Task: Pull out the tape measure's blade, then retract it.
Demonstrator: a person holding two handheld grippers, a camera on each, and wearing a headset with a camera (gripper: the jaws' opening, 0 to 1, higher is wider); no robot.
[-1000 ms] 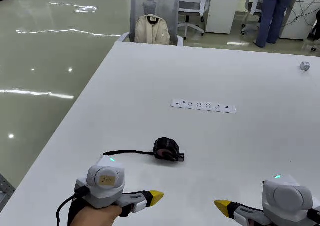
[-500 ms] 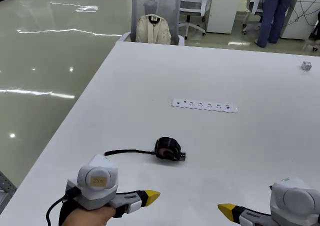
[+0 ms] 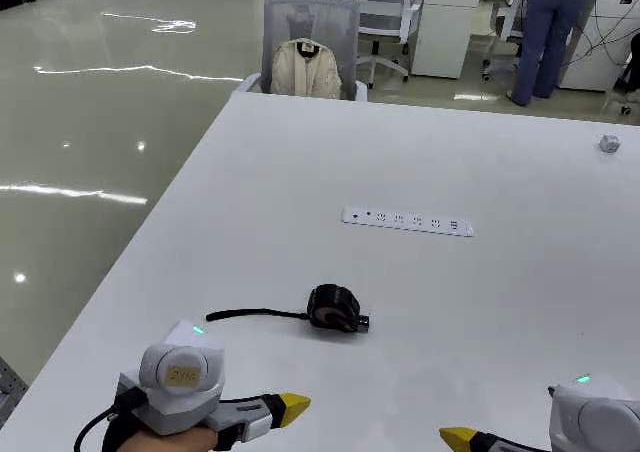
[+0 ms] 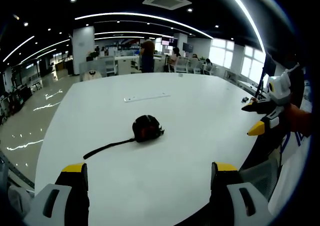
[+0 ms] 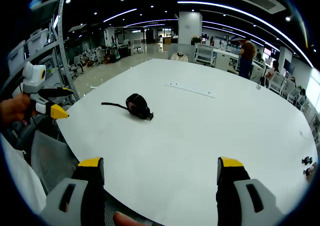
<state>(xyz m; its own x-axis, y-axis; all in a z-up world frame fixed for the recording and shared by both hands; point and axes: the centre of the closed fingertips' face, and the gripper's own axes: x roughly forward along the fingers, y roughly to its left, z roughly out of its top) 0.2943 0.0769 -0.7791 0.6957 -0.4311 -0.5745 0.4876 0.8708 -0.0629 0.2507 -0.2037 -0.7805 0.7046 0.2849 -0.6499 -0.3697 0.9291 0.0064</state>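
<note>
A black tape measure (image 3: 334,308) with a black wrist strap (image 3: 255,314) trailing left lies on the white table (image 3: 420,152), blade retracted. It also lies ahead in the left gripper view (image 4: 146,128) and the right gripper view (image 5: 137,105). My left gripper (image 4: 149,172) is open and empty, low at the near left edge (image 3: 280,412). My right gripper (image 5: 160,167) is open and empty at the near right, its yellow fingertip (image 3: 459,438) just in frame. Both are well short of the tape measure.
A white power strip (image 3: 407,222) lies beyond the tape measure at mid-table. A small grey object (image 3: 609,144) sits at the far right. A chair with a cream jacket (image 3: 306,68) stands at the far end. A person (image 3: 546,32) stands in the background.
Both grippers have dropped lower and nearer to me in the head view. The tape measure has not moved; the camera shifted slightly.
</note>
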